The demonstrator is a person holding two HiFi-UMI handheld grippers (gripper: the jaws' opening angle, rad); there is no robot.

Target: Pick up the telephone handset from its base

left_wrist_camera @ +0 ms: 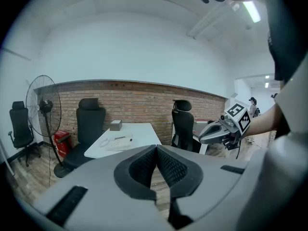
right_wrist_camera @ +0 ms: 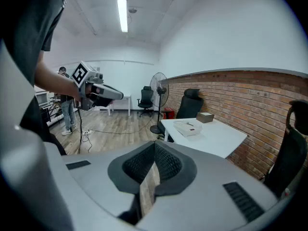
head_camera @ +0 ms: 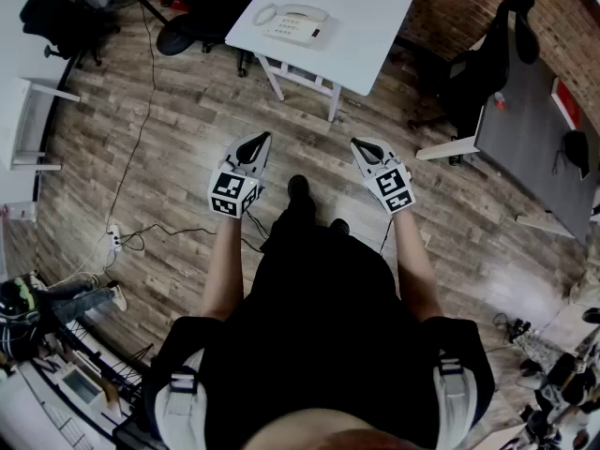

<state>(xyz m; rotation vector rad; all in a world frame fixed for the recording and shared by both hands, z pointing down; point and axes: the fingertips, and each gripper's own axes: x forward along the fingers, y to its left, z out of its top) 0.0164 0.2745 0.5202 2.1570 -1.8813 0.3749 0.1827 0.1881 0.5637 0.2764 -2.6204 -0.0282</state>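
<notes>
Head view overhead; gripper views toward telephone (left_wrist_camera: 118,142)

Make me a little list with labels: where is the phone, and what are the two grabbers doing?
phone: telephone on the white table
handset: handset lying on its base, not picked up yet
person: standing on the wood floor, away from the table
left gripper: jaws together, nothing in them
right gripper: jaws together, nothing in them
also on table: small box
nearby: fan on a stand
</notes>
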